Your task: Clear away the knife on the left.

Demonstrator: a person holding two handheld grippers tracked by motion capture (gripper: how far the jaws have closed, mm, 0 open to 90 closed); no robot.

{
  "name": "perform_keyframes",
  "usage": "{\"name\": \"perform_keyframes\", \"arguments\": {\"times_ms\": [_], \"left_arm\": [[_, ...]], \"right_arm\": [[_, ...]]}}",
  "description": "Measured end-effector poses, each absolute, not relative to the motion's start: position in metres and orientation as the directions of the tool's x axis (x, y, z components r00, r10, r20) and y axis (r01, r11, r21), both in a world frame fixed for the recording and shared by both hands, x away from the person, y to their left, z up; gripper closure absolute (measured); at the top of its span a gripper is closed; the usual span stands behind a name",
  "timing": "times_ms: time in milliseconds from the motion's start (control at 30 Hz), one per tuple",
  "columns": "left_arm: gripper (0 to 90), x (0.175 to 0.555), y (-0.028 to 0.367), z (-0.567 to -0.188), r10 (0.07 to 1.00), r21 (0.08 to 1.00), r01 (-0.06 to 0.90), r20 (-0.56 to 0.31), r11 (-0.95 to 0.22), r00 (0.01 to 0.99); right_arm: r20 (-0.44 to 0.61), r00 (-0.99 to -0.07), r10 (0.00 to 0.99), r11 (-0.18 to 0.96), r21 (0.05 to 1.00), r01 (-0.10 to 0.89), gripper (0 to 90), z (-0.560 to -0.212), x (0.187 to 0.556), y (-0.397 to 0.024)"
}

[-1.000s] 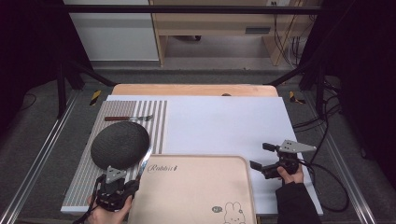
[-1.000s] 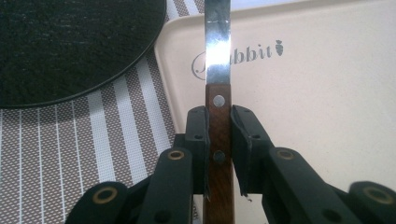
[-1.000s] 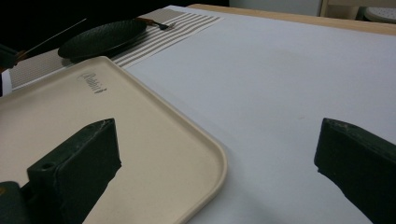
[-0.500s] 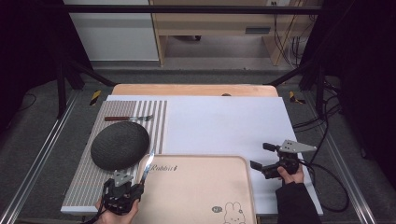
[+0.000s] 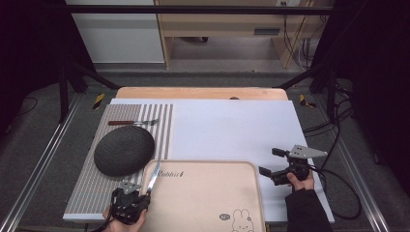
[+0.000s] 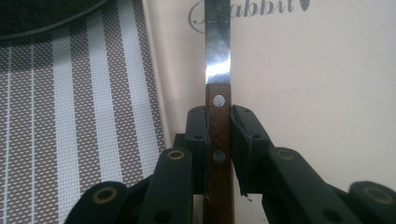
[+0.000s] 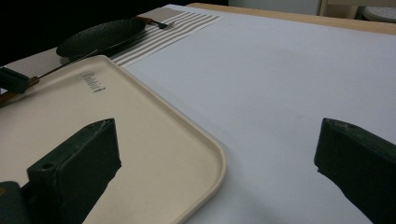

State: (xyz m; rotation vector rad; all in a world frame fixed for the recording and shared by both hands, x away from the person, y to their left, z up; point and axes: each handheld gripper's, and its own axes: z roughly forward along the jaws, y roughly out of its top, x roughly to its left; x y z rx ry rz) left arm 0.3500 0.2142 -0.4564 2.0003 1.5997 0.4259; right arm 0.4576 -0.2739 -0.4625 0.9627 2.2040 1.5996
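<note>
My left gripper (image 5: 139,194) sits at the near left, shut on the wooden handle of a table knife (image 5: 153,177). In the left gripper view the pads (image 6: 196,133) press both sides of the riveted handle, and the knife (image 6: 217,56) points its steel blade forward over the left rim of the beige rabbit tray (image 6: 303,93). The tray (image 5: 208,198) lies at the table's near middle. To its right my right gripper (image 5: 267,160) stands open with nothing between its jaws. The right gripper view shows that gripper (image 7: 217,128) facing the tray's corner (image 7: 205,154).
A dark round plate (image 5: 124,150) rests on the striped placemat (image 5: 96,188), with a wooden-handled fork (image 5: 133,123) behind it. A white sheet (image 5: 232,125) covers the table's middle and right. A cable trails off the right gripper at the table's right edge.
My left gripper has sunk and shifted a little right with the knife, so the blade now lies low over the tray's left rim. The right gripper has stayed put.
</note>
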Motion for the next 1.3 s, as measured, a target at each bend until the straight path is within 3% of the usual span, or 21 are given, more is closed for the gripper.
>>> {"name": "perform_keyframes", "arguments": {"times_ms": [933, 1300], "left_arm": [[74.6, 0.353, 0.213, -0.461, 0.963, 0.578, 0.796, -0.061, -0.18, 0.262], [40.0, 0.359, 0.228, -0.442, 0.925, 0.656, 0.71, -0.049, -0.256, 0.378]], "right_arm": [[0.171, -0.75, 0.639, 0.179, 0.915, 0.361, 0.4, -0.463, 0.458, -0.274], [0.172, -0.749, 0.639, 0.178, 0.915, 0.361, 0.5, -0.463, 0.458, -0.274]]}}
